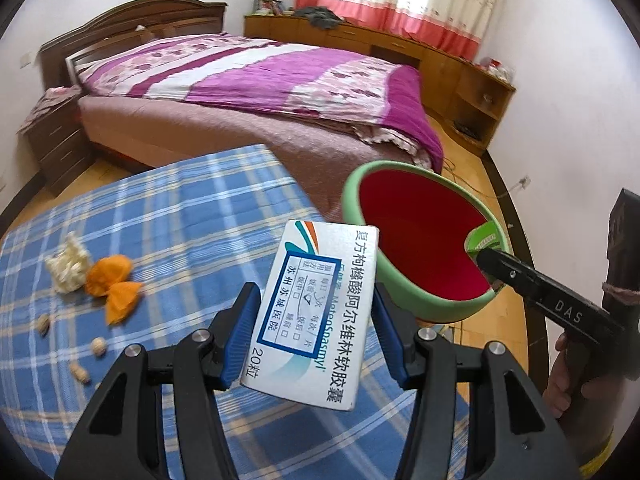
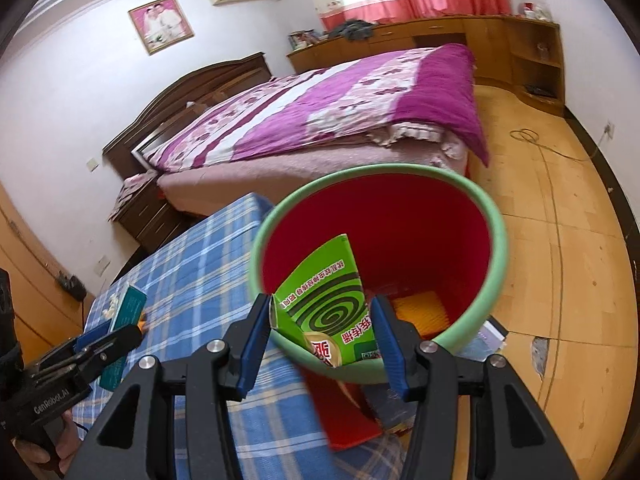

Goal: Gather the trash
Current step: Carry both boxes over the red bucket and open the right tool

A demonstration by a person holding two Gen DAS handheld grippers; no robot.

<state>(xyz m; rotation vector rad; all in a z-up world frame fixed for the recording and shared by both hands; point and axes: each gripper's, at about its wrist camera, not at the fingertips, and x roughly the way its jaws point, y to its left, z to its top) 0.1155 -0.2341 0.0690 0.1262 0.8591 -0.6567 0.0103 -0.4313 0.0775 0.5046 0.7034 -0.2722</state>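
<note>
2 grippers, each pinching a box beside the bin.
Left gripper (image 1: 316, 332) clamps white box (image 1: 316, 312); right gripper (image 2: 320, 340) clamps green box (image 2: 328, 304) over bin (image 2: 496, 240) rim, frame centre.

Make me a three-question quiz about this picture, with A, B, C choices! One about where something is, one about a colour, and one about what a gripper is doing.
1. Where is the orange wrapper?
A. On the blue checked cloth
B. Inside the bin
C. On the bed

2. What colour is the inside of the bin?
A. Yellow
B. Red
C. Black

3. What is the left gripper doing?
A. Hanging empty and open
B. Pinching a peanut
C. Gripping the white medicine box

Answers:
1. A, it lies on the checked cloth beside a crumpled white tissue.
2. B, the wall inside is red under a green rim.
3. C, both blue pads press the box's sides, while the right gripper holds the green mosquito coil box over the bin.
</note>
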